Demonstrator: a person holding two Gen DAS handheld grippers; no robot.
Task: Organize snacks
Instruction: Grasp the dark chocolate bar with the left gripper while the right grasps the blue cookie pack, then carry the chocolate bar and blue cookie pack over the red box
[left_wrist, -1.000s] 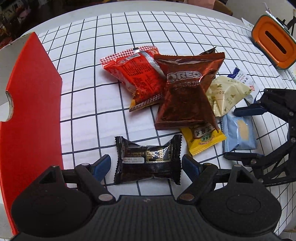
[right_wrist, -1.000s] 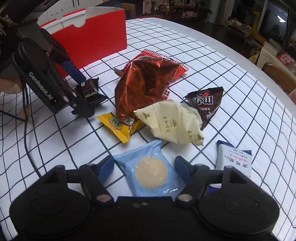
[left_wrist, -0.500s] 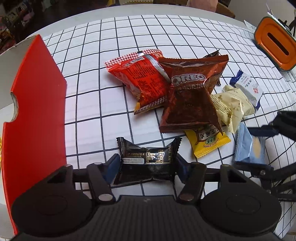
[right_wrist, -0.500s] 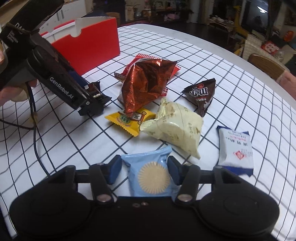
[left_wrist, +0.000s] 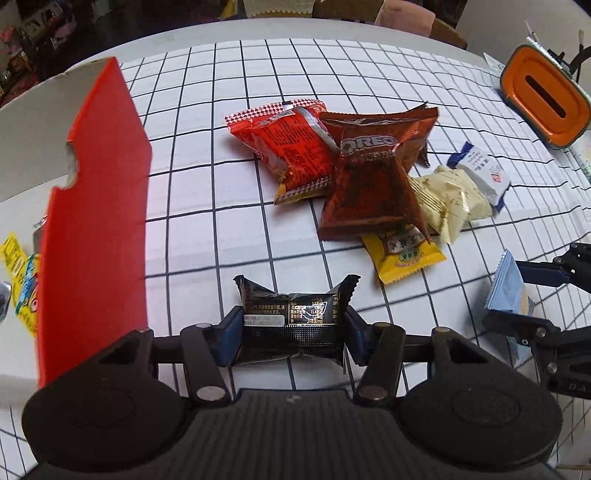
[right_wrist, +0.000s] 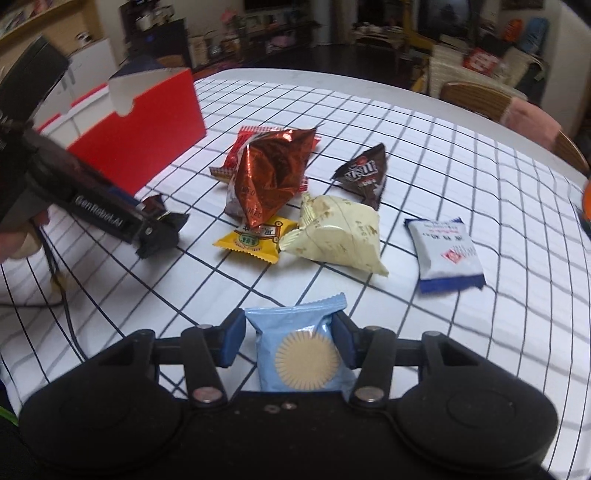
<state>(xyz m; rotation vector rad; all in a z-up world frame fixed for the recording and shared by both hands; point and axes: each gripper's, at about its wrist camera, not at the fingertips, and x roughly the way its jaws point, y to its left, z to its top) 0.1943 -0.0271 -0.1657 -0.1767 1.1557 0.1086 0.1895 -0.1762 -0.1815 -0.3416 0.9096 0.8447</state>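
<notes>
My left gripper (left_wrist: 293, 334) is shut on a black snack packet (left_wrist: 293, 317) and holds it above the checked table, beside the red box (left_wrist: 96, 206). My right gripper (right_wrist: 288, 341) is shut on a light blue packet (right_wrist: 301, 350) and holds it off the table; it also shows in the left wrist view (left_wrist: 508, 291). On the table lie a brown Oreo bag (left_wrist: 373, 181), a red packet (left_wrist: 291, 147), a yellow packet (left_wrist: 402, 254), a cream packet (right_wrist: 336, 232), a white and blue packet (right_wrist: 445, 251) and a dark brown packet (right_wrist: 364, 175).
The red box (right_wrist: 144, 129) stands open at the table's left, with yellow packets (left_wrist: 20, 277) inside. An orange container (left_wrist: 543, 96) stands at the far right. Chairs (right_wrist: 476, 98) stand beyond the table's far edge.
Both grippers closed on their packets and lifted them: the left on the black one, the right on the light blue one. The left gripper has drawn toward the red box.
</notes>
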